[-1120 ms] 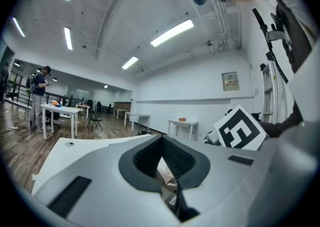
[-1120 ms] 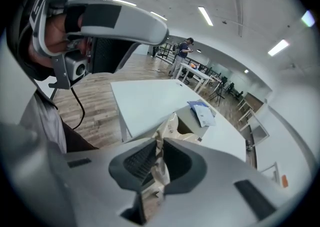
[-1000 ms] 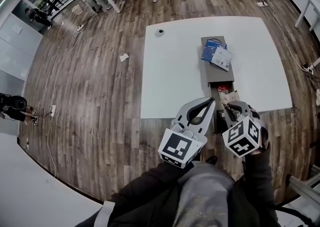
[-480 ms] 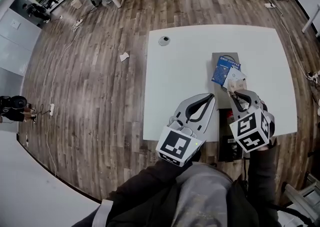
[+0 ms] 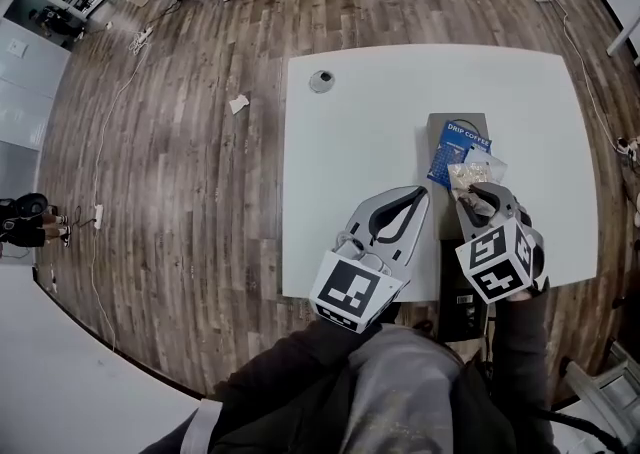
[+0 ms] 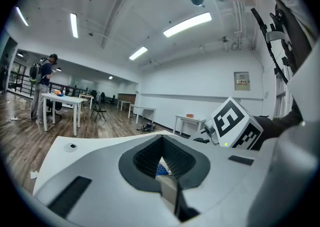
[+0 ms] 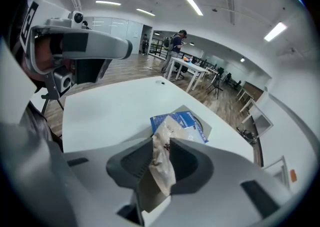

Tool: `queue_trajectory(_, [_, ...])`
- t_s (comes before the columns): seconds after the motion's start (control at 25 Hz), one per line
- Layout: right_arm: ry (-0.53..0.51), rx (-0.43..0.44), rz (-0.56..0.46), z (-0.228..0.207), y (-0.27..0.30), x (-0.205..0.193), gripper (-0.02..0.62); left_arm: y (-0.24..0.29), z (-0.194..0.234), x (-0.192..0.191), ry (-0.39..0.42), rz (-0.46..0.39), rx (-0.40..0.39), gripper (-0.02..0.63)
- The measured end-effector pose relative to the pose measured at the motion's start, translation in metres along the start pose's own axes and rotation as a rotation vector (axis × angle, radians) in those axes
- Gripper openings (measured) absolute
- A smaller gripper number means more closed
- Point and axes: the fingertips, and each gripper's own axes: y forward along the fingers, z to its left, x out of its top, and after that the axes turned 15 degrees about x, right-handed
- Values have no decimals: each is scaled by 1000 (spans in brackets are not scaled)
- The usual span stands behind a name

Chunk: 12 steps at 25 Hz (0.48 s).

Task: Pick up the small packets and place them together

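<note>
The wooden floor [image 5: 180,142] fills most of what I see below me, and the white desk [image 5: 350,162] stands on it straight ahead. Far off across the room, a person [image 7: 177,43] stands by a white table [image 7: 187,68].

On the right half of the desk lies a flat grey tray [image 5: 440,127], its long side running away from me.

My left gripper [image 5: 424,197] hangs over the near part of the desk, just left of the tray and pointing almost level. Its fingers are pressed together tip to tip. My right gripper [image 5: 478,192] is close beside it, tilted steeply down over the tray. Each gripper carries its marker cube nearest me, the left cube [image 5: 352,292] and the right cube [image 5: 492,262].

A blue packet [image 5: 455,147] printed "DRIP COFFEE" lies flat on the far end of the tray.

My right fingers have just been easing apart, with the small pale packet [image 7: 161,163] between them. The packet stands upright in the gap, its crumpled film touching both pads. Its upper end pokes out past the fingertips, right at the near edge of the blue packet.

A small round grey thing [image 5: 321,81] sits near the far left corner of the desk, well apart from the tray. A scrap of paper [image 5: 238,104] lies on the floor just left of the desk.
</note>
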Motion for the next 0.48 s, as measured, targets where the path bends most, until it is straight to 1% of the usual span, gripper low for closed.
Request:
queue_trajectory(0.12, [6, 20, 0, 1, 6, -1, 103, 3, 3, -4, -6, 9, 1, 2])
queue_trajectory(0.28, [19, 61, -22, 7, 8, 3, 183, 4, 7, -5, -1, 12, 9, 2])
queue_trajectory(0.4, [19, 62, -42, 9, 5, 6, 211, 3, 5, -6, 0, 17, 8, 2])
queue_trajectory(0.48, [20, 54, -71, 9, 2, 9, 219, 2, 2, -7, 2, 17, 6, 2])
